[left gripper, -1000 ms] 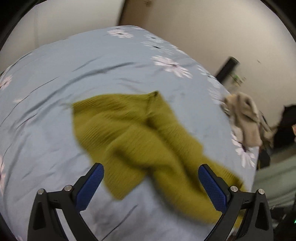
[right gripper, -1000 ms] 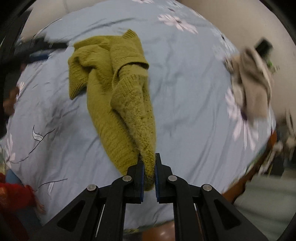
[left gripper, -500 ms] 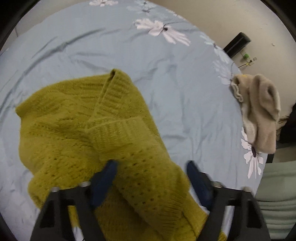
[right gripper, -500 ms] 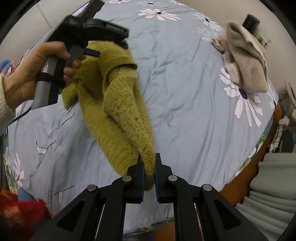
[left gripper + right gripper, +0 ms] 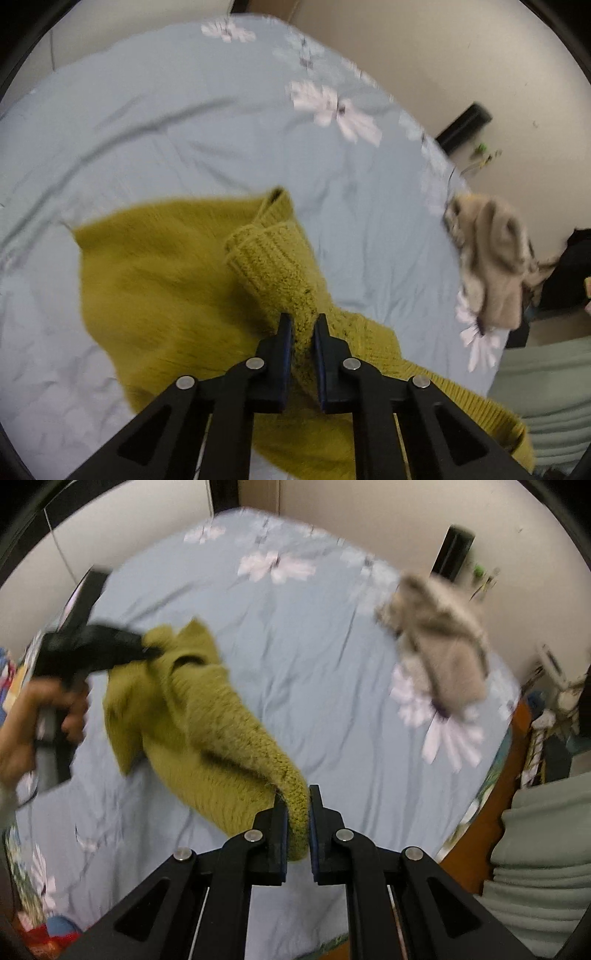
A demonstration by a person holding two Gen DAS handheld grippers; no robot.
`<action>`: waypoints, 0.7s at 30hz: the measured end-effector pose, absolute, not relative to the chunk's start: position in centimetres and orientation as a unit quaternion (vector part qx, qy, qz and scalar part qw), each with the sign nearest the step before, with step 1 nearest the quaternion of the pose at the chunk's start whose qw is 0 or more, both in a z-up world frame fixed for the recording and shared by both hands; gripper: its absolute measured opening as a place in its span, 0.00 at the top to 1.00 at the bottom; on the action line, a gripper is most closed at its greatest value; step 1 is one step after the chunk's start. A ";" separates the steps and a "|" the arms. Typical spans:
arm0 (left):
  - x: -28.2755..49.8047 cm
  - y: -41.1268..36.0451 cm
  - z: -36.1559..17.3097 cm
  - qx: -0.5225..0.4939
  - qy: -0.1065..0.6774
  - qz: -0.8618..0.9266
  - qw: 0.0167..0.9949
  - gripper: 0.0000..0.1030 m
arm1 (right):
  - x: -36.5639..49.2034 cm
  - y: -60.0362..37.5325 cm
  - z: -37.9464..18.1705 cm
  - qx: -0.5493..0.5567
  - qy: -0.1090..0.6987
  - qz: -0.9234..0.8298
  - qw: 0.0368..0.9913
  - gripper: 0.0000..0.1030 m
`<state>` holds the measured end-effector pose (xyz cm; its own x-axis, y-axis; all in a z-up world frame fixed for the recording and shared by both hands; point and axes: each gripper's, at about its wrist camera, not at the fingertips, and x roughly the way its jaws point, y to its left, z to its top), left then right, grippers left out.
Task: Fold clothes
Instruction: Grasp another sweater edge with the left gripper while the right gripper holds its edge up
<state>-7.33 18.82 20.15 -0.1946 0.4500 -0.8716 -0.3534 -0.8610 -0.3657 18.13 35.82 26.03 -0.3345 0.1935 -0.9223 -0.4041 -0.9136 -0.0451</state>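
An olive-green knit sweater [image 5: 166,280] lies partly bunched on the blue flowered bed sheet [image 5: 147,129]. My left gripper [image 5: 303,323] is shut on a ribbed fold of it near the collar. My right gripper [image 5: 297,797] is shut on another edge of the sweater [image 5: 207,731] and holds it lifted above the sheet [image 5: 314,657]. In the right wrist view the left gripper [image 5: 151,651] shows at the left, held by a hand, pinching the far end of the sweater.
A beige garment [image 5: 495,258] lies crumpled near the bed's right edge; it also shows in the right wrist view [image 5: 439,646]. A dark box [image 5: 463,127] stands by the wall. Grey-green fabric [image 5: 539,849] and the bed's wooden edge [image 5: 476,842] are at the right.
My left gripper was open above the sweater, came down onto it and shut on a ribbed fold. My right gripper stayed shut on the sweater, which is now stretched and lifted between both.
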 end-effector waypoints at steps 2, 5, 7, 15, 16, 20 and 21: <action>-7.5 17.5 23.6 -0.555 -0.056 0.787 0.264 0.89 | 17.4 35.9 28.8 -0.517 0.083 0.831 0.191 0.91; -7.6 15.6 28.9 -0.512 -0.075 0.812 0.268 0.89 | 16.8 35.5 33.5 -0.471 0.061 0.859 0.192 0.91; -7.7 13.9 33.0 -0.481 -0.093 0.829 0.270 0.89 | 16.5 35.2 36.9 -0.438 0.044 0.878 0.191 0.91; -6.2 8.2 45.0 -0.391 -0.123 0.867 0.283 0.89 | 18.5 31.7 46.9 -0.372 0.015 0.918 0.139 0.91; -5.8 7.5 46.0 -0.383 -0.123 0.870 0.283 0.89 | 19.3 30.8 48.3 -0.371 0.013 0.921 0.121 0.91; -4.1 3.7 50.3 -0.356 -0.125 0.885 0.274 0.89 | 22.0 27.4 52.6 -0.364 0.012 0.930 0.042 0.91; -4.0 3.2 51.0 -0.353 -0.126 0.886 0.273 0.89 | 22.5 26.9 53.6 -0.361 0.018 0.932 0.022 0.91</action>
<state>-4.02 3.20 50.98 -0.6023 0.5720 -0.5569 -0.3941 -0.8197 -0.4157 22.51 26.89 53.57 -0.7387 0.0288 -0.6735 -0.0541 -0.9984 0.0167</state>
